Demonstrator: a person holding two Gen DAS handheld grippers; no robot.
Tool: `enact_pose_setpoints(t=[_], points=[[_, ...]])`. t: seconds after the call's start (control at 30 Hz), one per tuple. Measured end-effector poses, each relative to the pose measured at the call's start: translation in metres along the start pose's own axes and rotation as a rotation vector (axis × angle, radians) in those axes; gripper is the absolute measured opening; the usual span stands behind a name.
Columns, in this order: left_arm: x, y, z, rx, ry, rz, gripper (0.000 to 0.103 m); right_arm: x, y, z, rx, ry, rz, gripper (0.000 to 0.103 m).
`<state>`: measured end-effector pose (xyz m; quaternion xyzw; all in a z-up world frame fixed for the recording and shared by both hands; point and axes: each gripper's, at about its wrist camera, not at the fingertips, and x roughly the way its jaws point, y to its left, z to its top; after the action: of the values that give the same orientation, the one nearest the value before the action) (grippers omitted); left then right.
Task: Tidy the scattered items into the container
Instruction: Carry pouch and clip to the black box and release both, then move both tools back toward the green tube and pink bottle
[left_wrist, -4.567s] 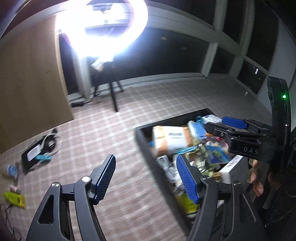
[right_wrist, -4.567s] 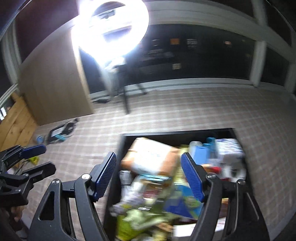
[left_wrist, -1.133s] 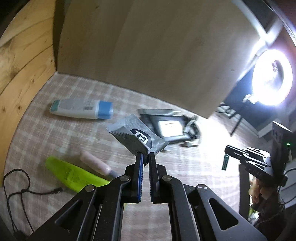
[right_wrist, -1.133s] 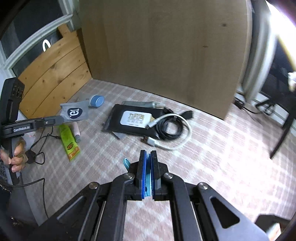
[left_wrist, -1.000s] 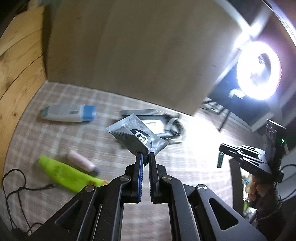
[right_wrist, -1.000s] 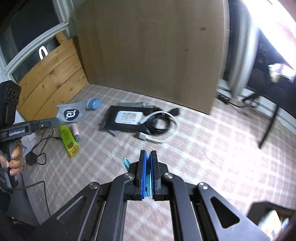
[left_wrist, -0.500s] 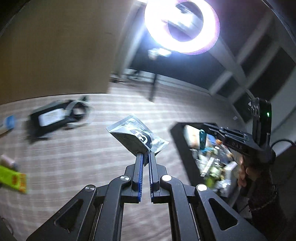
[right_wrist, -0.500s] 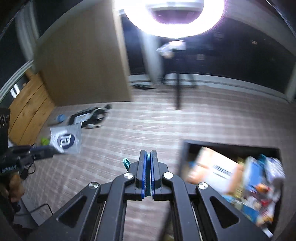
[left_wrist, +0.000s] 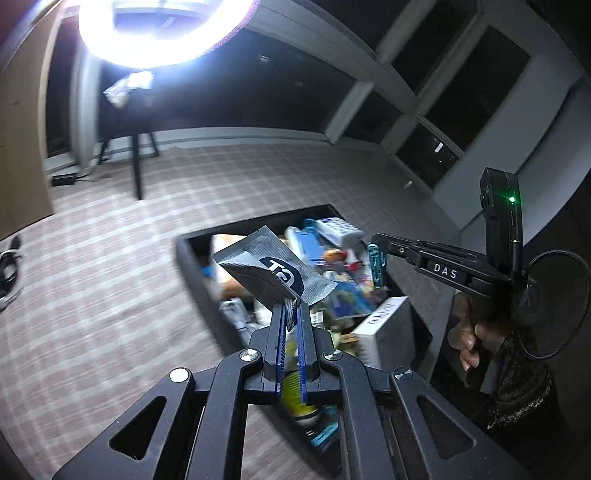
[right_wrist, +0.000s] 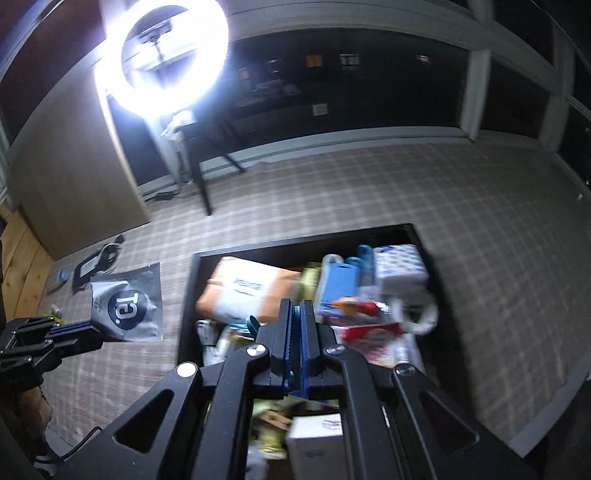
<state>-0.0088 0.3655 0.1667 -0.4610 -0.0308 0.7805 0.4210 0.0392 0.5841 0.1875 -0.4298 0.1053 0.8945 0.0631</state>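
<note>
A grey sachet (left_wrist: 273, 273) with a dark round logo is pinched at its corner by my left gripper (left_wrist: 291, 310), which is shut on it just over the near left edge of the black container (left_wrist: 188, 254). From the right wrist view the sachet (right_wrist: 127, 302) hangs left of the container (right_wrist: 295, 240), held by the left gripper (right_wrist: 86, 326). My right gripper (right_wrist: 295, 317) is shut on a thin teal clip-like item (right_wrist: 253, 323) above the container's packed contents. In the left wrist view the right gripper (left_wrist: 376, 251) holds that teal item (left_wrist: 377, 269) over the box.
The container is crowded with boxes, packets and bottles. A bright ring light on a tripod (right_wrist: 201, 184) stands behind it on the checked carpet. A wooden panel (right_wrist: 74, 166) and a black pouch with a cable (right_wrist: 96, 264) lie far left. A person's hand (left_wrist: 469, 343) grips the right tool.
Both grippers swung away from the items by the wooden panel, across the carpet to the black container, each still carrying its item. The container now fills the lower middle of both views.
</note>
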Motion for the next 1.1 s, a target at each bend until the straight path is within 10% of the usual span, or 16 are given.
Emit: enact_pose_setpoints(t=[0.13, 0.27, 0.7, 1.1], points=[[0.02, -0.022, 0.006, 0.027, 0.022, -0.044, 0.006, -0.001, -0.019, 0.0, 0.025, 0.005, -0.021, 0.005], [0.038, -0.034, 0.007, 0.066, 0.064, -0.037, 0.038, -0.005, -0.03, 0.0, 0.057, -0.022, -0.054, 0.056], [0.018, 0.003, 0.0, 0.021, 0.046, 0.091, 0.039, 0.015, 0.015, 0.014, -0.071, -0.021, 0.018, 0.056], [-0.055, 0.124, -0.024, -0.13, -0.019, 0.279, 0.039, 0.067, 0.129, 0.039, -0.25, 0.015, 0.175, 0.056]])
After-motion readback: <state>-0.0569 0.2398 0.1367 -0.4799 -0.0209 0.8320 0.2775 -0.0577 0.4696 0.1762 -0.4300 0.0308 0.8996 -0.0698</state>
